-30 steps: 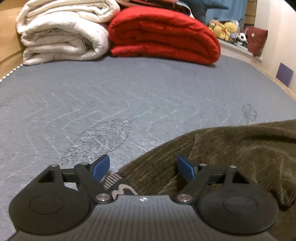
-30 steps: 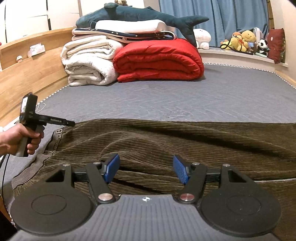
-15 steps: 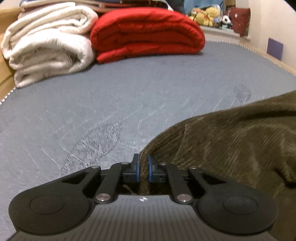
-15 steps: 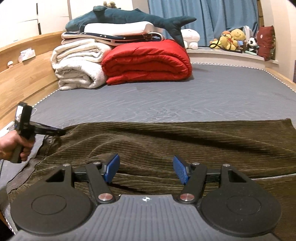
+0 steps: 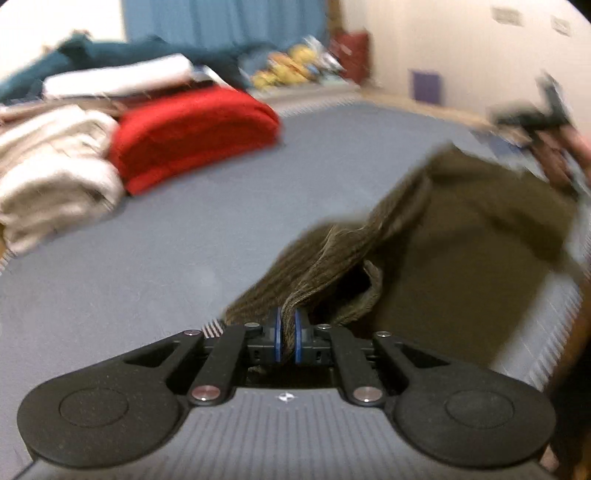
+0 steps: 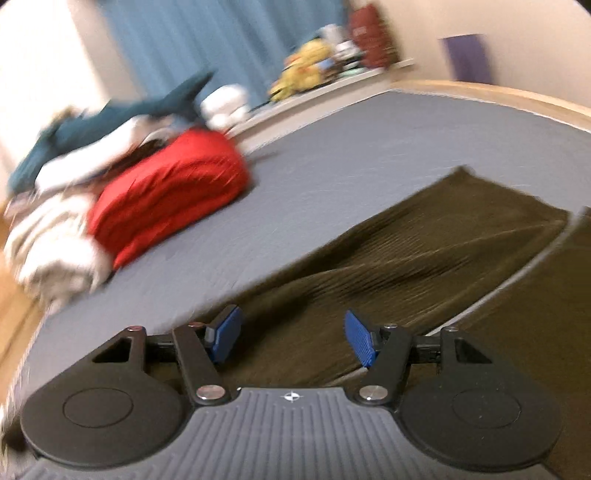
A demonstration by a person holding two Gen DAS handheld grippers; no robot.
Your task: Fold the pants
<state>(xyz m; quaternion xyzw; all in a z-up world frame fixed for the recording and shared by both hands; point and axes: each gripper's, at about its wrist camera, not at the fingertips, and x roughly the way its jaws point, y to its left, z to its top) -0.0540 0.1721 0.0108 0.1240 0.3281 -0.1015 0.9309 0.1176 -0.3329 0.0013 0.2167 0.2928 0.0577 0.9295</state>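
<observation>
Pants (image 5: 461, 236): near corner pinched in left gripper (image 5: 288, 341), lifted off grey bed (image 5: 184, 240); right gripper (image 6: 291, 338) wide, empty above cloth. Step: first fold; next, carry edge across.

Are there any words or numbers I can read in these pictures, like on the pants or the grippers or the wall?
None can be read.
Pants: no label or lettering shows on the brown corduroy.
Left gripper, right gripper: only a small round cross-shaped mark on each body, no letters.
Purple patch on the wall: blurred, nothing legible.
Small plates high on the wall: too blurred to read.
</observation>
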